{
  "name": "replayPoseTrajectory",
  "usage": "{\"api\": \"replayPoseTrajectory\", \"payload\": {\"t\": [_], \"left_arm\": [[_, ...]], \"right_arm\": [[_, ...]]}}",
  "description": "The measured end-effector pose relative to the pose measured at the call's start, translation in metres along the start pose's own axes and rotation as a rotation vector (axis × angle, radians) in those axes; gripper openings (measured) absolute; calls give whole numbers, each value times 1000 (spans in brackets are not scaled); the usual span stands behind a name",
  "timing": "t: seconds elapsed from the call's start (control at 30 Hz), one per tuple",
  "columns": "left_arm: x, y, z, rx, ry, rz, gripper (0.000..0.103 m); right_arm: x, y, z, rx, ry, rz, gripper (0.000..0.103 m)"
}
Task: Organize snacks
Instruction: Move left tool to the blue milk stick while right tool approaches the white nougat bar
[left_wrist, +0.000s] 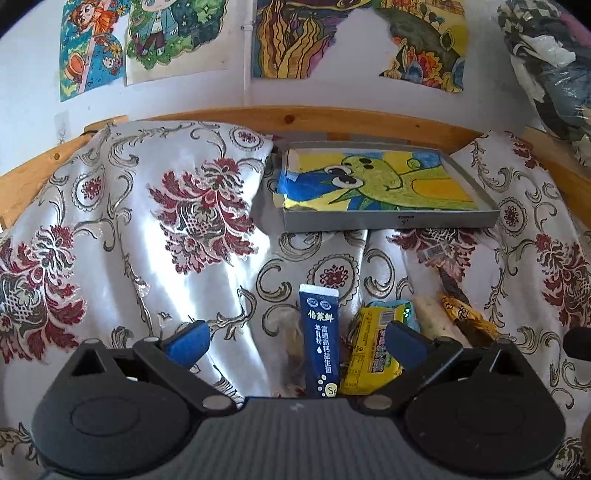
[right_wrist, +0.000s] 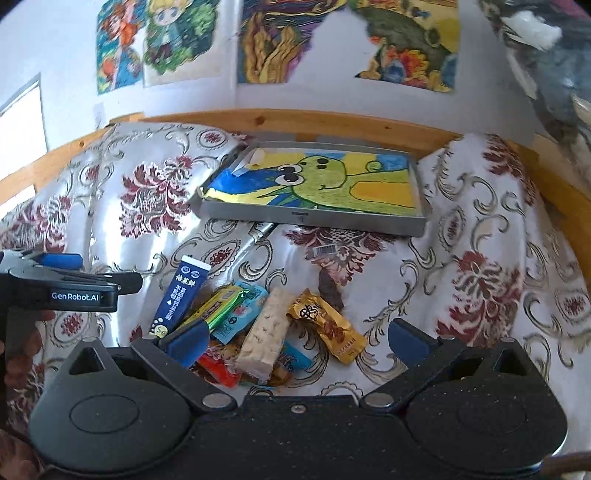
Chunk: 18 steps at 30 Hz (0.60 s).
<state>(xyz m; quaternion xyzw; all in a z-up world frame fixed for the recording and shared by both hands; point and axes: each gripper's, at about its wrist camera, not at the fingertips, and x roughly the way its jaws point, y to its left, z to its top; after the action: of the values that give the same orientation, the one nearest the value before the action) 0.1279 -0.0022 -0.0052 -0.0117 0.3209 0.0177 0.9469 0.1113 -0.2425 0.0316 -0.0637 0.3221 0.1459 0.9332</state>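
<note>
A pile of wrapped snacks lies on a floral cloth. It holds a dark blue stick pack (left_wrist: 320, 338) (right_wrist: 180, 297), a yellow packet (left_wrist: 371, 354), a pale nougat bar (right_wrist: 264, 338) and a gold wrapped sweet (right_wrist: 327, 326). Behind the pile sits a shallow grey tray (left_wrist: 388, 219) (right_wrist: 314, 218) lined with a crayon drawing. My left gripper (left_wrist: 295, 341) is open, its fingers standing either side of the blue stick pack and yellow packet. My right gripper (right_wrist: 295, 338) is open just over the pile, holding nothing. The left gripper's body (right_wrist: 62, 284) shows at the left edge of the right wrist view.
A wooden rail (left_wrist: 295, 118) runs behind the cloth, below a white wall with drawings. Raised cloth folds (left_wrist: 166, 192) flank the tray on the left and right. Bundled dark fabric (left_wrist: 546, 66) hangs at the upper right. A small barcode label (right_wrist: 325, 250) lies on the cloth.
</note>
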Motion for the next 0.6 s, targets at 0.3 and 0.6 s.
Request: {"api": "replayPoseTrajectory", "payload": {"t": [0.3, 0.6], "left_arm": [[25, 0, -13, 37, 22, 20, 103], [62, -8, -20, 64, 89, 24, 102]], "right_arm": [[52, -2, -32, -38, -82, 37, 102], [95, 7, -36, -49, -87, 87, 91]]}}
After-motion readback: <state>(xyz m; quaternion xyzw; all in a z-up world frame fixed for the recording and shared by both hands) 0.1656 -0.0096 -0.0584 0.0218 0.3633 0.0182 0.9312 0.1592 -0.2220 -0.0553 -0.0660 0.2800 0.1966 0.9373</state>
